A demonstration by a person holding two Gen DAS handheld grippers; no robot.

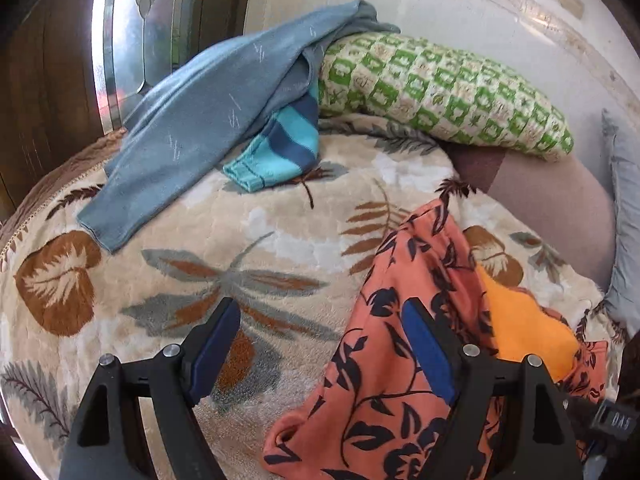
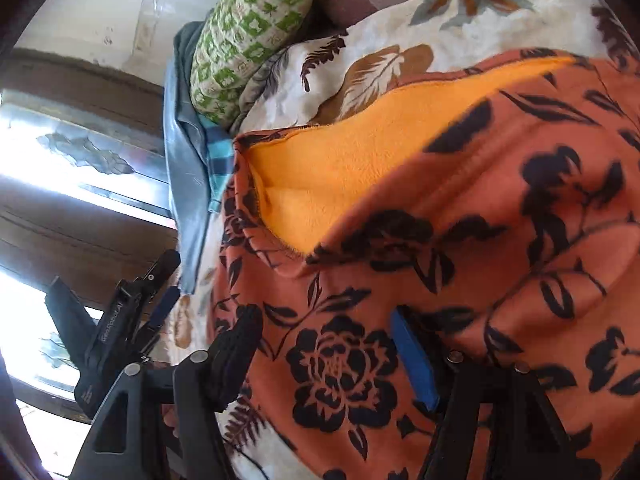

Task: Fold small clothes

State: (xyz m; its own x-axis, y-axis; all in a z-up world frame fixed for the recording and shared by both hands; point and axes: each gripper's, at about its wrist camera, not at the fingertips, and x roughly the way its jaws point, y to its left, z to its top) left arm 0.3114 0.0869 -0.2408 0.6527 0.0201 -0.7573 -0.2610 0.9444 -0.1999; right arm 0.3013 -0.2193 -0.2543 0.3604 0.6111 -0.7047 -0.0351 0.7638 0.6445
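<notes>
from the left wrist view, the left gripper (image 1: 322,344) hangs over a cream blanket (image 1: 168,248) printed with brown and grey leaves. its jaws stand wide apart with nothing between the blue pads (image 1: 428,356); the right-hand finger overlaps the edge of an orange garment with black flowers (image 1: 384,392), though i cannot tell if it touches the cloth. that garment lies crumpled on the blanket at the lower right, with a plain bright orange lining (image 1: 524,328) showing along its far side. well apart from it, at the upper left, a grey-blue garment (image 1: 192,120) lies draped across the blanket, with a turquoise and navy striped piece (image 1: 280,148) poking out from beneath it. both lean against a green and cream checked pillow (image 1: 440,92) by the pale wall (image 1: 480,20). a dark wooden panel (image 1: 44,92) stands at the far left.

from the right wrist view, somewhat blurred, the right gripper (image 2: 328,344) is right over the same floral garment, which fills most of the frame, its orange lining open toward the pillow. its jaws are apart and just drawing inward, the blue pad (image 2: 412,360) low against the cloth; nothing looks pinched between them. the left gripper shows at the lower left, beside the garment's edge, in front of a bright window (image 2: 48,168).
</notes>
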